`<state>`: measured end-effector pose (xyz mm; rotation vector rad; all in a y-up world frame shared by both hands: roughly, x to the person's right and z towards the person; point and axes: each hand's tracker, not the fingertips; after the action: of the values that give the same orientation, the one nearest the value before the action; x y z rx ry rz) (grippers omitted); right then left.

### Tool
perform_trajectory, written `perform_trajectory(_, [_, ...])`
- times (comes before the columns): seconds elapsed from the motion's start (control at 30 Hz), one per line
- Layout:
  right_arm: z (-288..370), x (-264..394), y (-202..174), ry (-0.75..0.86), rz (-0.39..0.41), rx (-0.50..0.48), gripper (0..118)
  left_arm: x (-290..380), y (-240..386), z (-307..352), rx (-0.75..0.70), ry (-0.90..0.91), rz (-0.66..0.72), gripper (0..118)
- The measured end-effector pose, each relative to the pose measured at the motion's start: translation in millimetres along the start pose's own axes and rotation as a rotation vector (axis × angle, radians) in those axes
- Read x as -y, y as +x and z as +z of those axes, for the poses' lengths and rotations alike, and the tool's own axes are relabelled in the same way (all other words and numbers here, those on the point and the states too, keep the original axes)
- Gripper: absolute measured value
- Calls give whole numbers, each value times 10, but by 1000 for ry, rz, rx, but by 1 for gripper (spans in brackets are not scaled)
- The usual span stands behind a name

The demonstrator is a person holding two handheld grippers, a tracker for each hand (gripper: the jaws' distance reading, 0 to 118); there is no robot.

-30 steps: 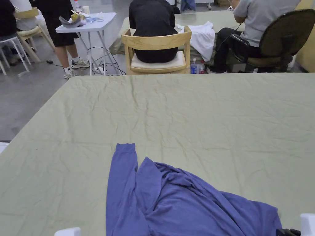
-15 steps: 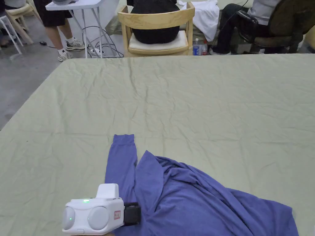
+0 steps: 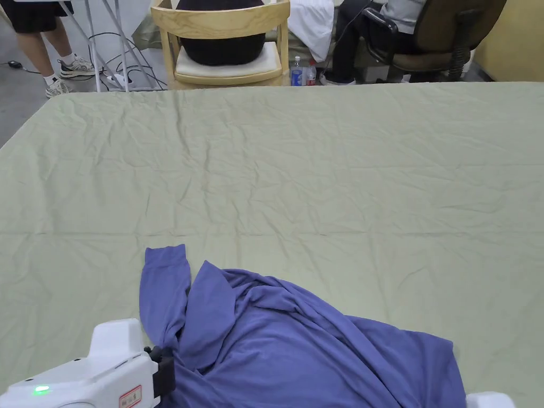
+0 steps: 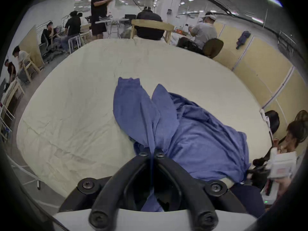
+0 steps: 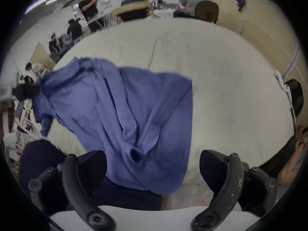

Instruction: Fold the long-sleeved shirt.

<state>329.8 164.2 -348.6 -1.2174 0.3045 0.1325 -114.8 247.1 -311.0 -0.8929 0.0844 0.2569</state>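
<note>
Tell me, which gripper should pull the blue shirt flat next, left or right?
Probably the left. The left gripper is shut on the shirt near its sleeve, so it can pull at once. The right gripper is open at the shirt's near edge, gripping nothing.
</note>
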Motion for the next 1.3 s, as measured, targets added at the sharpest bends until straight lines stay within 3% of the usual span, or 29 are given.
perform_trajectory(0.03, [-58,8,-7,-44,12,5,62,-35,39,49,-3,17,12,1])
perform_trajectory(0.1, [-55,72,-79,13,-6,25,29,-55,66,193,-20,58,13,1])
perform_trajectory(0.17, [55,45,-31,18,-16,-67,15,-117,70,307,-23,98,45,1])
perform_trajectory(0.2, [165,22,-59,58,-62,-115,12,-143,53,389,-6,114,82,1])
perform_trajectory(0.3, [591,27,-96,218,-45,-55,12,-223,51,656,12,185,147,1])
perform_trajectory(0.47, [1473,-225,-151,529,-131,-173,12,-534,90,1256,12,391,193,1])
perform_trajectory(0.63, [2180,-1051,-266,728,-82,-201,12,-1320,283,1758,52,567,132,1])
perform_trajectory(0.77, [2587,-1963,-400,779,-43,-133,12,-2066,415,2006,44,679,75,1])
perform_trajectory(0.93, [3045,-3025,-474,831,-63,-112,12,-2983,443,2192,42,746,82,1])
perform_trajectory(1.17, [3521,-4393,-727,846,-25,-26,12,-4043,428,2204,-16,857,42,1])
perform_trajectory(1.3, [3551,-5096,-880,842,-65,40,12,-4600,373,1982,-40,867,74,1])
